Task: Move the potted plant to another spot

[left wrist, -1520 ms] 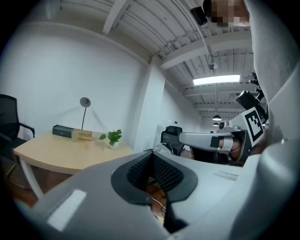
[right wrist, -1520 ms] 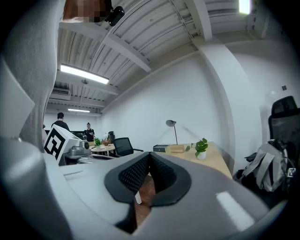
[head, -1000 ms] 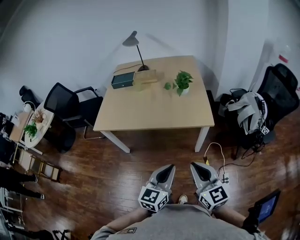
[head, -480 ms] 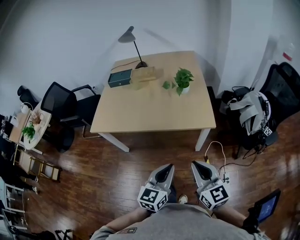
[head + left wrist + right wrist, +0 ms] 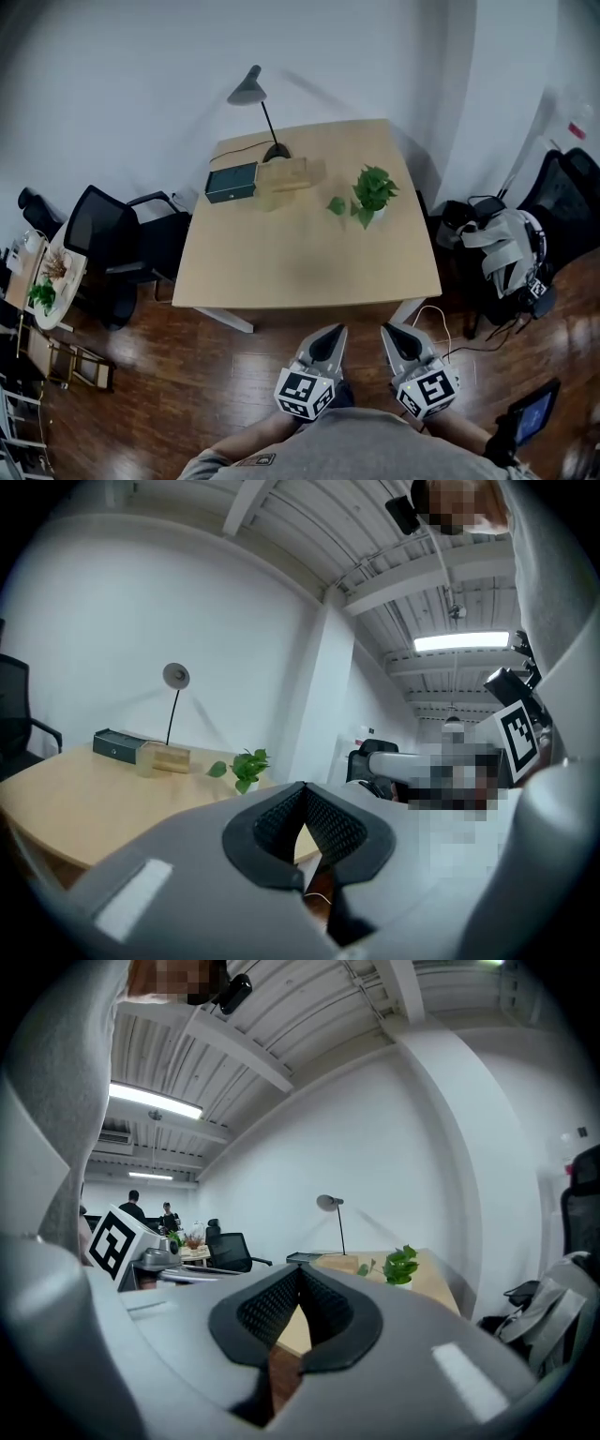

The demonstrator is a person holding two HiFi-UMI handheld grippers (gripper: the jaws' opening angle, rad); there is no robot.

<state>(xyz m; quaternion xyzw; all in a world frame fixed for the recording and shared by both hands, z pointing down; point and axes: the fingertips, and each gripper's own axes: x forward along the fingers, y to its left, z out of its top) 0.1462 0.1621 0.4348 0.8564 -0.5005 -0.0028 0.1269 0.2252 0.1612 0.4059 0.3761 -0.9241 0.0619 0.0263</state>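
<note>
— Looking at the table (image 5: 300, 267), what is it like?

— Flat, pale wood with a smooth matt top and squared corners, on slanted white legs over a dark, glossy plank floor (image 5: 211, 375).

— And the potted plant (image 5: 372, 195)?

— It stands on the table's far right part, apart from everything else there. It has broad green leaves above a small pale pot, and one sprig trails off to the left.

— What else is on the table?

— By its far edge is a lamp (image 5: 255, 103) with a thin black stem, a cone shade and a round base. In front of that lies a flat, dark rectangular box (image 5: 232, 182), with a pale wooden block (image 5: 284, 174) just beside it.

— The grippers?

— Both hang short of the table's near edge, over the floor. The left gripper (image 5: 303, 789) has a smooth grey tapered shell and black cross-hatched pads. They are pressed together at the tips with nothing between them. The right gripper (image 5: 300, 1271) looks the same, clenched on nothing. Each carries a cube with black-and-white square markers.

— Beside the table?

— A black mesh-backed chair (image 5: 112, 234) stands at its left side.
</note>
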